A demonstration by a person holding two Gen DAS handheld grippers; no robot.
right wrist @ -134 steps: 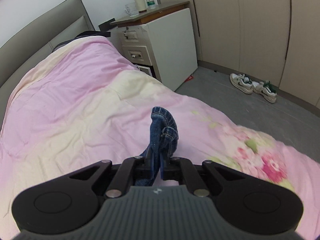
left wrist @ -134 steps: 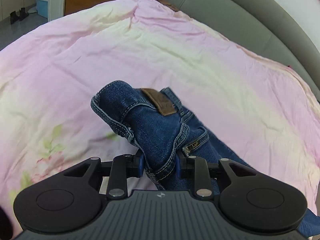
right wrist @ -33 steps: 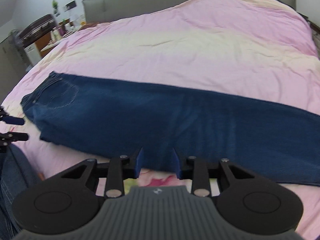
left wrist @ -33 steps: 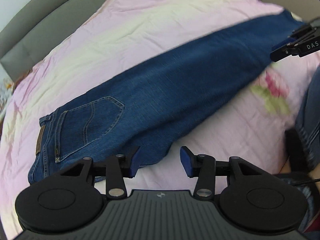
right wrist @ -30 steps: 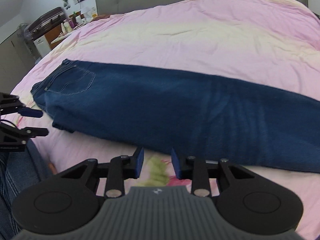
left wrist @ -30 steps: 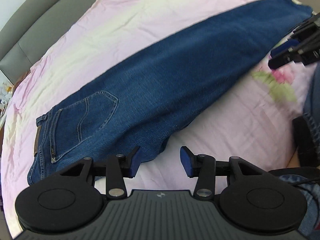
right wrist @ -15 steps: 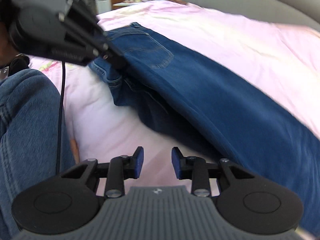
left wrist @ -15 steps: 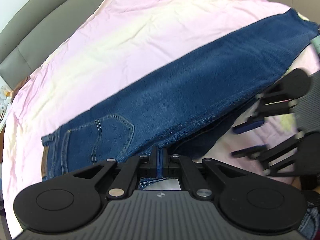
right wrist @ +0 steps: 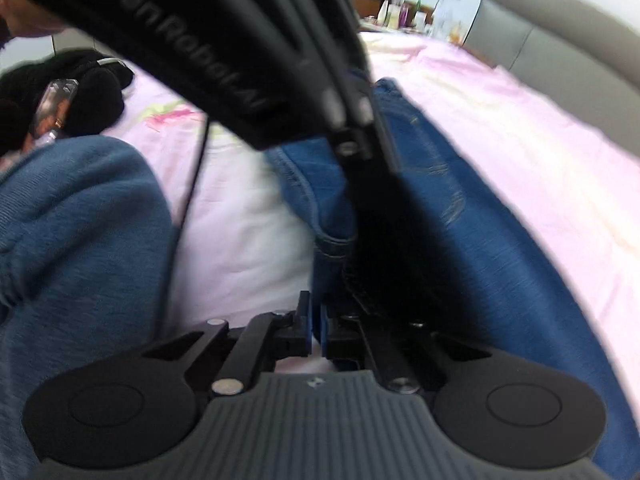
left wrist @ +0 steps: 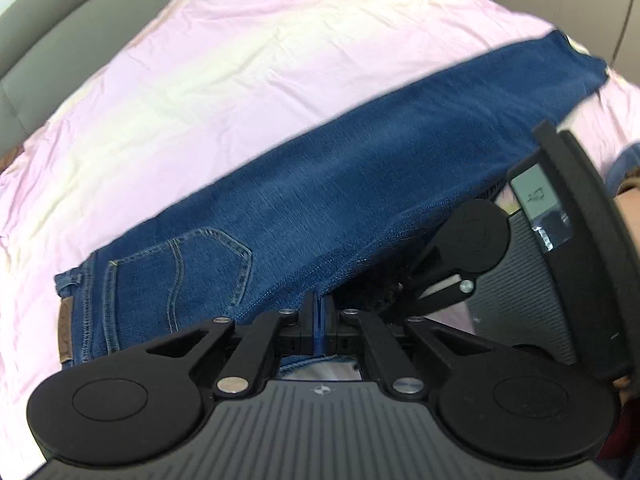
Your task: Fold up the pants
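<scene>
The jeans (left wrist: 360, 184) lie stretched lengthwise across the pink bedspread (left wrist: 224, 64), folded leg over leg. The left tool (left wrist: 319, 316) is pressed together, pinching the near denim edge at the crotch. The right tool (right wrist: 315, 328) is pressed together just beside it, probably on the same edge, though blur hides the contact. Next move, I judge: lift this edge and carry it across. No containers are in use.
</scene>
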